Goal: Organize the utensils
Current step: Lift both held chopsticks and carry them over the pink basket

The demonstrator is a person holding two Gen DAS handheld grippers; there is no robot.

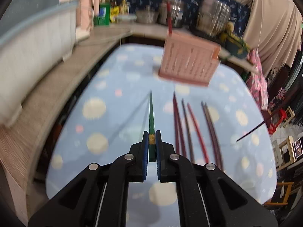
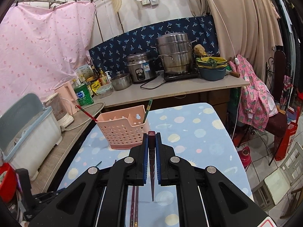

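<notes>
The left hand-held gripper (image 1: 150, 138) pinches a green chopstick (image 1: 151, 117) above the worktop (image 1: 113, 98), the right hand-held gripper (image 2: 151, 140) pinches a maroon chopstick (image 2: 152, 168), near the far basket (image 2: 123, 130).

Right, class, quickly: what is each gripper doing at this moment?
Left gripper: closed on a green chopstick.
Right gripper: closed on a dark red chopstick.

A green chopstick (image 1: 151, 117) is pinched near its thick end, tip forward above the dotted surface (image 1: 98, 87). Five dark red chopsticks (image 1: 193, 128) lie side by side just to its right. A maroon chopstick (image 2: 152, 170) is pinched tip-down. The pink perforated holder (image 2: 123, 130) stands upright, with one red chopstick (image 2: 87, 113) and one green (image 2: 147, 109) in it.
</notes>
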